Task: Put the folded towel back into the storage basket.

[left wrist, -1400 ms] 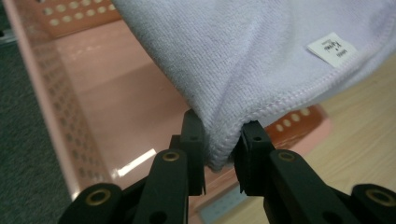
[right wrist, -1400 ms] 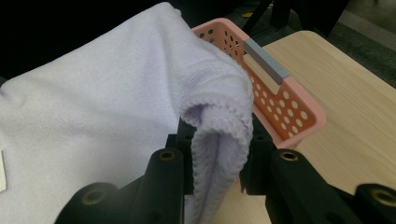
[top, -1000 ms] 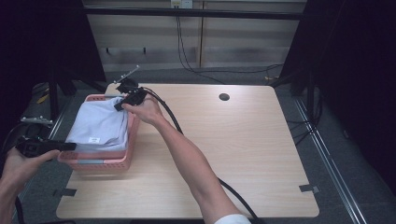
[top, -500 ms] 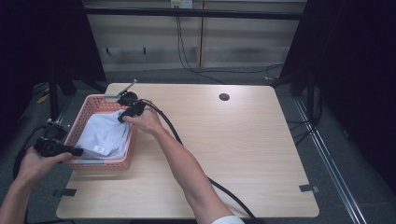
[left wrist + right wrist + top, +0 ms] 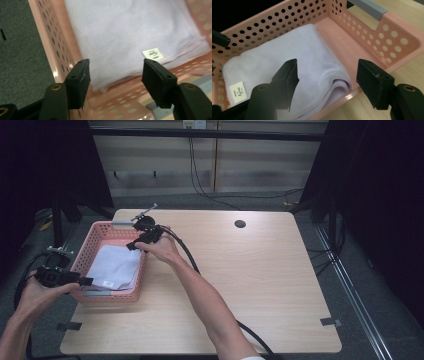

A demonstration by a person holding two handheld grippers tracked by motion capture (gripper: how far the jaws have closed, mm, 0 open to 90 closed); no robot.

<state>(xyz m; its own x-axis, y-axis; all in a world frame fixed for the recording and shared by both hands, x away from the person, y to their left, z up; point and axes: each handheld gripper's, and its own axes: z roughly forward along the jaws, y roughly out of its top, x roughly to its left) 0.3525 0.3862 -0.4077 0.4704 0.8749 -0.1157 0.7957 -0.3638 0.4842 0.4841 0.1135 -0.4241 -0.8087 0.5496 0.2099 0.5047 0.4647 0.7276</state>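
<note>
— Now, where's the towel?
— Folded flat in the basket, below both grippers: left gripper and right gripper just opened, gripping nothing, towel loose beneath.

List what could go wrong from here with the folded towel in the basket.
1. The pale lilac folded towel lies in the pink perforated plastic basket off-centre, its folded edge close to one wall; it may bunch there if nudged.
2. The left gripper and right gripper have just been opening and grip nothing, yet both hover low over the cloth; pulling away could snag a fold.
3. The basket sits near the light wooden table edge; a bump might shift it.
</note>
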